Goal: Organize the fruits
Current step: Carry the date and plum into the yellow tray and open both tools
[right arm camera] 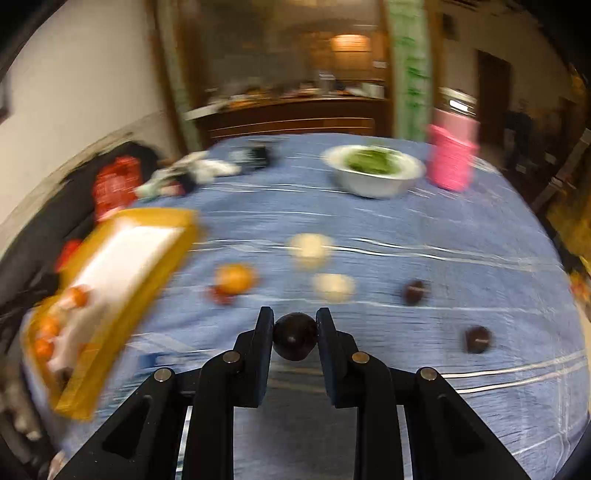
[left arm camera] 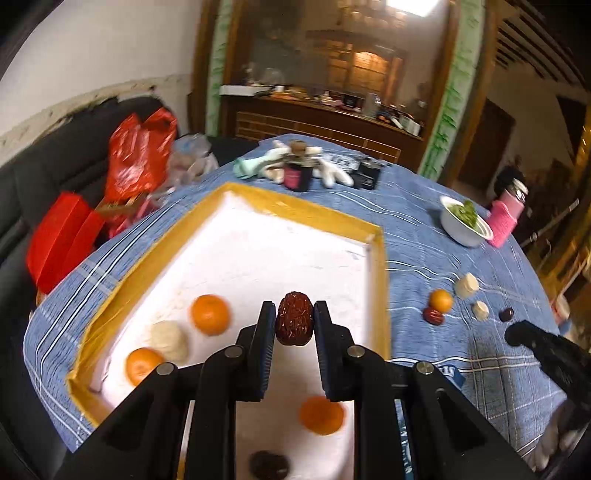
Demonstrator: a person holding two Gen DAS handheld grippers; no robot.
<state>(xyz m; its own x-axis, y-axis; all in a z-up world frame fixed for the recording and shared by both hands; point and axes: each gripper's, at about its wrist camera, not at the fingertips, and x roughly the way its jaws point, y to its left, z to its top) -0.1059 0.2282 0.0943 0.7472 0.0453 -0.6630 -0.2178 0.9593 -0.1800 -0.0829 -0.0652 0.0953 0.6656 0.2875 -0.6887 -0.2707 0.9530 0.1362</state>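
Warm, dim indoor light; a bright ceiling lamp (left arm camera: 406, 7) glares at the top of the left wrist view. That view is fairly sharp near the white tray (left arm camera: 380, 258), smeared beyond it. The right wrist view is heavily motion-blurred throughout. Both curve and darken toward the corners.

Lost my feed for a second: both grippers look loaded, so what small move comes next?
Probably lower the left gripper and release its red date into the yellow-rimmed tray. It already hangs above the white floor beside the oranges, while the right gripper's dark fruit is over the tablecloth.
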